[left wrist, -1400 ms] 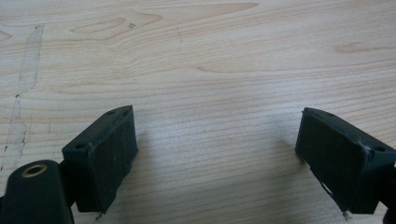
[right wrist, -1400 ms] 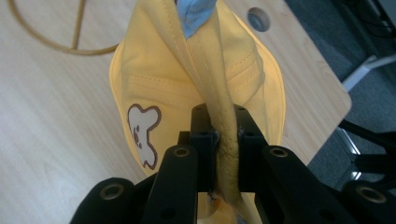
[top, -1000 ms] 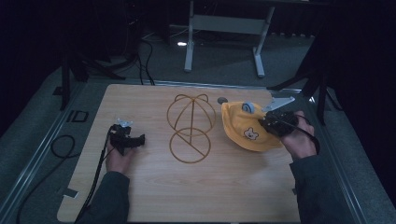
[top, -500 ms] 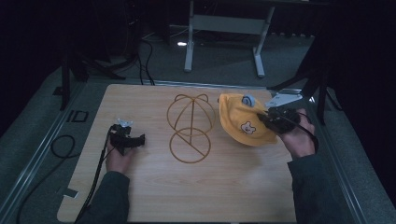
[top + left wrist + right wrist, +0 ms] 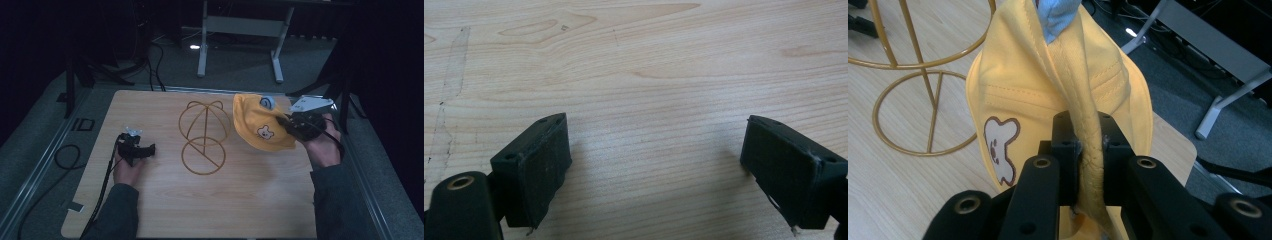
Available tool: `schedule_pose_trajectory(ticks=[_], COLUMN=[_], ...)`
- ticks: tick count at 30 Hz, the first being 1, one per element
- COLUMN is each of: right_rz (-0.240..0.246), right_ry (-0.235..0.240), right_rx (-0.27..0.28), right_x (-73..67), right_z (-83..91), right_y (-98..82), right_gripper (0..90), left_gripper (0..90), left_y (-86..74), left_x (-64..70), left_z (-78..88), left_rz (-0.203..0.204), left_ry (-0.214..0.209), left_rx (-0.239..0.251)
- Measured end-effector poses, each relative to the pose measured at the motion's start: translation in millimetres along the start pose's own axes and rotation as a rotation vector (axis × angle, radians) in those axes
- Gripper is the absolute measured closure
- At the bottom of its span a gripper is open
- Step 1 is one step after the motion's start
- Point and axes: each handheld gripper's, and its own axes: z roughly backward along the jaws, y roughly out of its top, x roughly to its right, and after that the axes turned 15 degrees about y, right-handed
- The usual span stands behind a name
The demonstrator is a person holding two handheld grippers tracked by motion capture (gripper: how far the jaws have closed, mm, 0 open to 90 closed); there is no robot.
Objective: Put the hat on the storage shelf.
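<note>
beside the wire stand (image 5: 204, 137), right gripper (image 5: 290, 126) pinches the yellow hat (image 5: 260, 127); left gripper (image 5: 145, 150) gapes wide.

A pale wooden tabletop (image 5: 165, 210) with rounded corners sits in a metal frame (image 5: 40, 165). Grey carpeted floor (image 5: 30, 135) surrounds it, and the room beyond lies in deep shadow. Behind the tabletop stands a grey metal stand (image 5: 240, 30) on two legs, with a small bright spot of light (image 5: 194, 47) on the floor beside it. Black cables (image 5: 150, 55) trail across the floor at the far left, near dark tripod legs (image 5: 75, 75).
</note>
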Motion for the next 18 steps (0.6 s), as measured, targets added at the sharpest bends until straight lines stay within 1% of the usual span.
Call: schedule_pose_trajectory(ticks=[3,5,10,18], right_rz=[0.002,0.0,0.005,0.016], right_ry=[0.0,0.001,0.009,0.031], right_rx=[0.01,0.025,0.031,0.078], right_x=[0.0,-0.1,-1.8,-7.8], right_z=[3.1,6.8,10.4,18.8], right_y=[0.2,0.6,1.7,7.0], right_gripper=[81.8,81.8,81.7,81.7], left_gripper=[12.8,12.8,12.8,12.8], left_y=[0.0,0.0,0.0,0.1], left_x=[0.0,0.0,0.0,0.0], left_z=[0.0,0.0,0.0,0.1], left_rz=[0.0,0.0,0.0,0.0], left_ry=[0.0,0.0,0.0,0.0], left_rx=[0.0,0.0,0.0,-0.001])
